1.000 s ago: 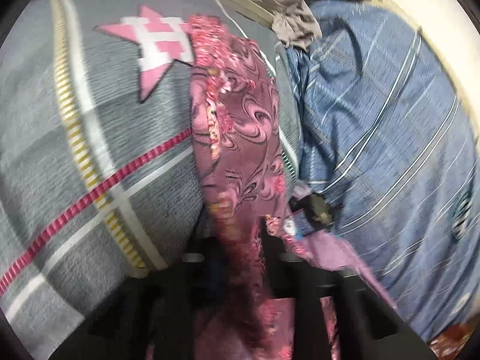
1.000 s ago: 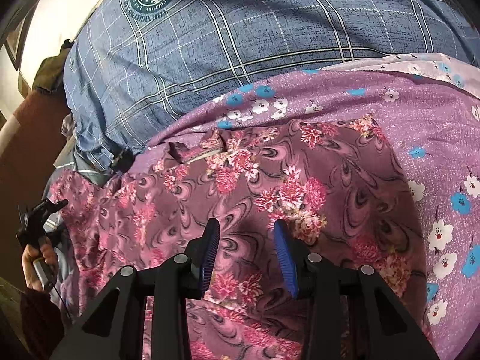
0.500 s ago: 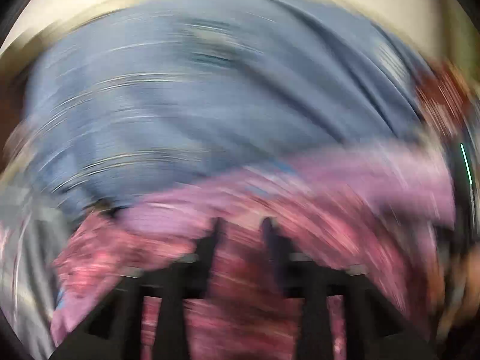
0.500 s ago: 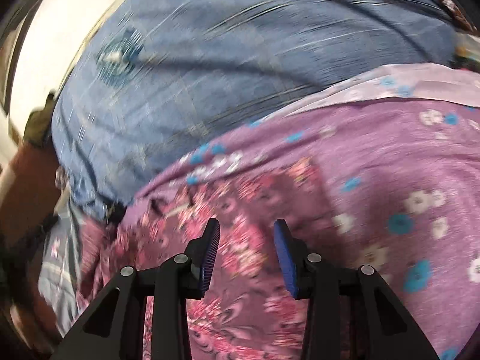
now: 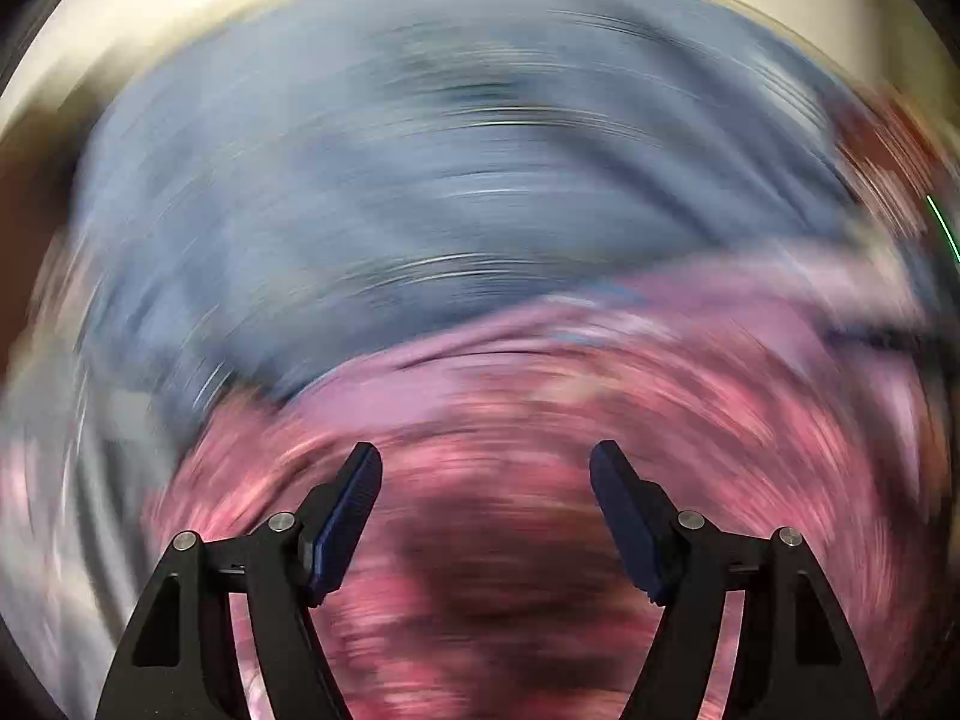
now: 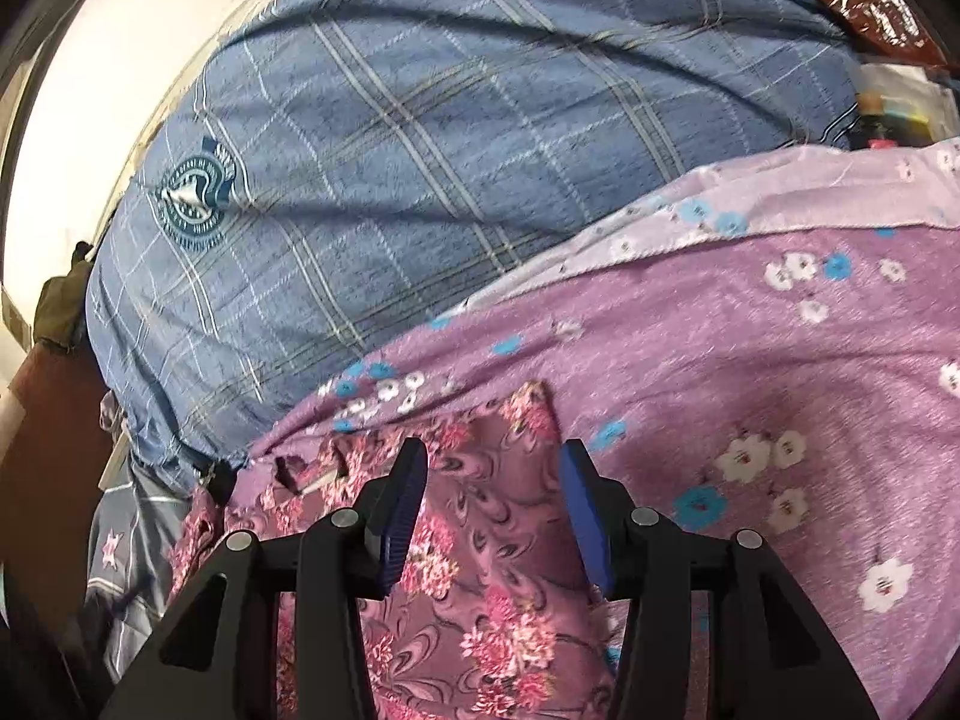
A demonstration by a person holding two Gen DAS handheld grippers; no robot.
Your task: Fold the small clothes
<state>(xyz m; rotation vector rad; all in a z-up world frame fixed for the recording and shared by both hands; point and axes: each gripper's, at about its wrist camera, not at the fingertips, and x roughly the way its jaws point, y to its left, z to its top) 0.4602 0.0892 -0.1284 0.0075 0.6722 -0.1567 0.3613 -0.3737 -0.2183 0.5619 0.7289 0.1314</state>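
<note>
Maroon floral garment (image 6: pixel 480 570) lies flat on a lilac flowered sheet (image 6: pixel 780 360), directly under the right tongs (image 6: pixel 492 516). Right tongs spread, jaws just been opening, nothing pinched; cloth only shows through the gap. Left tongs (image 5: pixel 486 510) spread wide, jaws just been opening, empty; that view is badly smeared, pink and maroon cloth below. Blue checked blanket (image 6: pixel 420 150) beyond the sheet. No containers discernible.
</note>
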